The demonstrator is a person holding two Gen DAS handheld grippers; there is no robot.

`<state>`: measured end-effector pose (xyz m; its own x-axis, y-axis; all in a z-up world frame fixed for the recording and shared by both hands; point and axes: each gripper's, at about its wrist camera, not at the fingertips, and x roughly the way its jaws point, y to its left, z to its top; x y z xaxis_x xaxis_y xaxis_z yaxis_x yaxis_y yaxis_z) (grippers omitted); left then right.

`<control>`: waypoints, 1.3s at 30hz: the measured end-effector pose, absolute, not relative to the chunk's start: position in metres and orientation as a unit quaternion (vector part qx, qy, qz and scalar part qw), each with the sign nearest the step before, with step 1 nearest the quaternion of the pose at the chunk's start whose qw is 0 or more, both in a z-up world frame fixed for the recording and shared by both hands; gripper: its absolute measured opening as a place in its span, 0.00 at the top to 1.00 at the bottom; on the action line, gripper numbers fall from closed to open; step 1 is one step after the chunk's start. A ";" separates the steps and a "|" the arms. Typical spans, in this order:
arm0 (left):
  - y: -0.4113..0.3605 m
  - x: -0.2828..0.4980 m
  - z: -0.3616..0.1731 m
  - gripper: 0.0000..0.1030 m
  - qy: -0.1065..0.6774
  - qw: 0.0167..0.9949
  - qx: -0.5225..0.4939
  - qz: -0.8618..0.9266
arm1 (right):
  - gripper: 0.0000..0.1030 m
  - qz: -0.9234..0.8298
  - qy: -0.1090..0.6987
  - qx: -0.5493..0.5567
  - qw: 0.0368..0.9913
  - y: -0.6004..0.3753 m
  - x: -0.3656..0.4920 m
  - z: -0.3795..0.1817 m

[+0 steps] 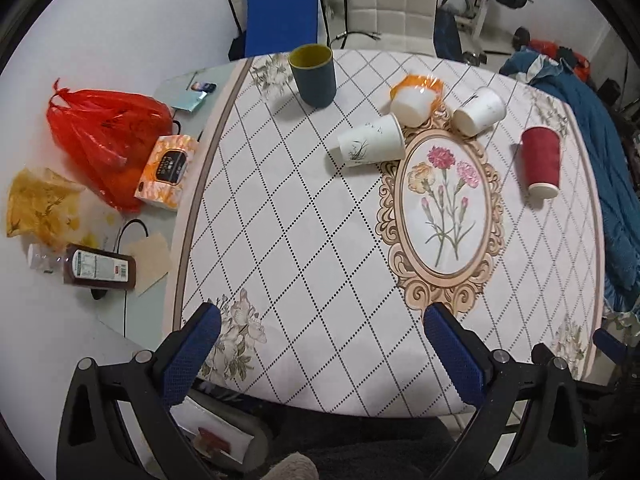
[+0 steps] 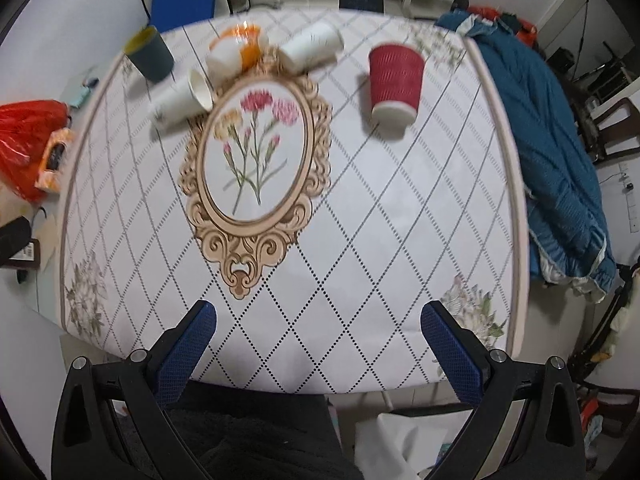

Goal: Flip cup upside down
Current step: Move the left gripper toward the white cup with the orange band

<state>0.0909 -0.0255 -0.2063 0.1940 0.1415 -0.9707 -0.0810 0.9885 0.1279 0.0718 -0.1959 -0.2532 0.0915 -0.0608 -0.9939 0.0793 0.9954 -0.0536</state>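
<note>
Several cups sit at the far half of a flower-patterned tablecloth [image 1: 320,240]. A dark teal cup with a yellow inside [image 1: 312,76] [image 2: 150,54] stands upright at the back left. Two white paper cups [image 1: 372,140] [image 1: 478,112] lie on their sides beside a white and orange cup [image 1: 414,102], which is also tipped over. A ribbed red cup [image 1: 540,162] [image 2: 394,80] appears to lie on its side at the right, narrow white end toward me. My left gripper [image 1: 320,356] and right gripper [image 2: 318,352] hover open and empty over the near table edge, well short of all cups.
Left of the cloth lie a red plastic bag [image 1: 104,136], an orange tissue pack [image 1: 166,172], a yellow bag [image 1: 40,204] and a dark bottle [image 1: 100,270]. A blue blanket [image 2: 552,152] drapes over the right edge. Chairs [image 1: 392,4] stand behind the table.
</note>
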 end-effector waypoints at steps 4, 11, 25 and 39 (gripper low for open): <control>-0.025 0.115 -0.220 0.00 0.637 0.768 0.030 0.066 | 0.00 -0.053 0.688 0.010 0.724 -0.196 0.089 -0.277; -0.024 0.172 -0.237 0.00 0.643 0.763 0.051 0.049 | 0.00 -0.072 0.701 0.026 0.709 -0.199 0.129 -0.304; -0.041 0.286 -0.274 0.00 0.645 0.757 0.106 0.004 | 0.00 -0.100 0.717 0.046 0.688 -0.207 0.208 -0.344; -0.094 0.383 -0.311 0.00 0.645 0.728 0.198 -0.121 | 0.00 -0.134 0.714 0.061 0.685 -0.219 0.254 -0.369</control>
<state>0.3831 -0.0939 -0.3112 0.1390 0.0799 -0.9871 0.4313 0.8924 0.1330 0.2535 -0.2188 -0.3693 -0.0547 -0.0956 -0.9939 0.2706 0.9567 -0.1069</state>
